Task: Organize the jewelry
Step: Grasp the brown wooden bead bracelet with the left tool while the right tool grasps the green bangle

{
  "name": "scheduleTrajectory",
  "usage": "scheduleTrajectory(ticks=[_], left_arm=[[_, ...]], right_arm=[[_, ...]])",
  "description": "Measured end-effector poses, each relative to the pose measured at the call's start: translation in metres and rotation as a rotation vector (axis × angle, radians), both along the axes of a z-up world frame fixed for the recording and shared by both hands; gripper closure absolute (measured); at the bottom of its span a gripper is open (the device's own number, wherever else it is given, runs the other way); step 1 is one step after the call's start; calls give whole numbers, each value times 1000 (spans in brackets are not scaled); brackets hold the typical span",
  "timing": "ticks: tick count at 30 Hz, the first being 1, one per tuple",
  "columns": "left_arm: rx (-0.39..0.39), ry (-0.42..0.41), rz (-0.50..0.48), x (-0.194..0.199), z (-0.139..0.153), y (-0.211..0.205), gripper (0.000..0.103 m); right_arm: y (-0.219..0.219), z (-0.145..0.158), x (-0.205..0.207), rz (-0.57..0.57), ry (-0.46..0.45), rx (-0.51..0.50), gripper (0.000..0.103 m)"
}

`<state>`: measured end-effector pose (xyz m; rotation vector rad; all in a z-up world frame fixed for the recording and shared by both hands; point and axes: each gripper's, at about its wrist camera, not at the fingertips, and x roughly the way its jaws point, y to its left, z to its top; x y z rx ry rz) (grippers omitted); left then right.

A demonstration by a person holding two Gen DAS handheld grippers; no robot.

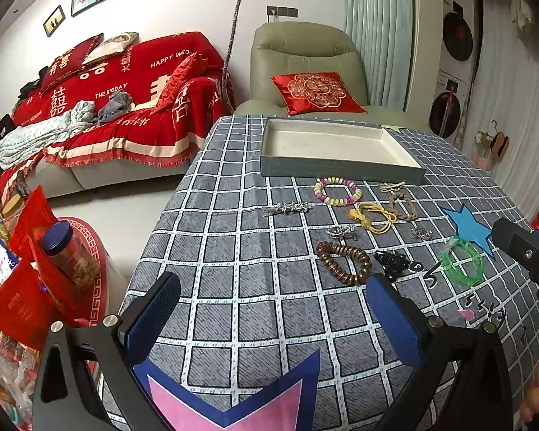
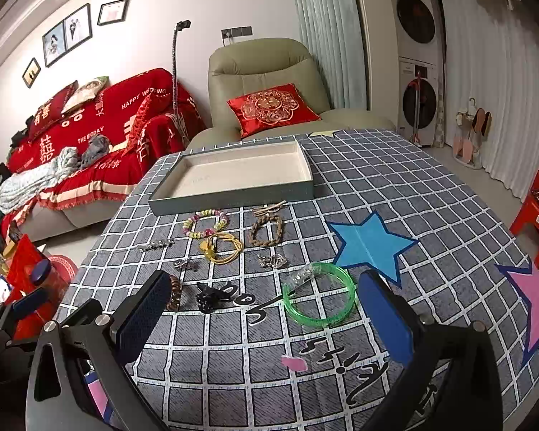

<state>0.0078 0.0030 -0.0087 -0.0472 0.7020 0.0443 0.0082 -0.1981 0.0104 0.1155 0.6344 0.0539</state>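
An empty grey tray (image 1: 341, 170) (image 2: 230, 197) with a cream inside sits at the table's far side. In front of it lie a pastel bead bracelet (image 1: 337, 190) (image 2: 204, 223), a yellow cord bracelet (image 1: 372, 217) (image 2: 222, 248), a braided brown bracelet (image 1: 402, 206) (image 2: 267, 230), a brown bead bracelet (image 1: 343, 263), a black clip (image 1: 391, 264) (image 2: 210, 296), a green bangle (image 1: 463, 260) (image 2: 319, 296) and silver pieces (image 1: 287, 208). My left gripper (image 1: 273, 316) is open, empty, short of the brown beads. My right gripper (image 2: 262, 318) is open, empty, just before the green bangle.
The table has a grey checked cloth (image 1: 255, 251) with star patches (image 2: 372, 242). A red-covered sofa (image 1: 118, 104) and a green armchair (image 2: 269, 82) stand behind. A jar and red packets (image 1: 54, 262) sit left of the table; a red stool (image 2: 537, 208) is right.
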Motion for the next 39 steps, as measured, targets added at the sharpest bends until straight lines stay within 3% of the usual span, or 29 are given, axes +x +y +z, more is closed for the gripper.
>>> scheduleTrajectory(ticks=[6, 11, 16, 26, 31, 33, 36, 39], left_arm=[[-14, 41, -14, 12, -5, 4, 0], [-30, 125, -17, 34, -18, 10, 0], [-89, 228, -46, 62, -33, 10, 0], [-122, 309, -82, 95, -49, -8, 0], [-97, 341, -92, 102, -56, -15, 1], [-71, 339, -97, 104, -56, -18, 4], [-32, 333, -109, 105, -54, -24, 15], [-6, 313, -137, 104, -51, -30, 35]], right_arm=[[-11, -4, 7, -7, 22, -19, 0], [-32, -11, 19, -38, 71, -29, 0], [-56, -26, 37, -85, 165, -52, 0], [-80, -63, 73, -95, 340, -59, 1], [-77, -75, 88, -70, 395, -78, 15], [-76, -80, 92, -65, 420, -82, 26], [-72, -79, 92, -54, 418, -112, 35], [-70, -79, 95, -39, 421, -114, 49]])
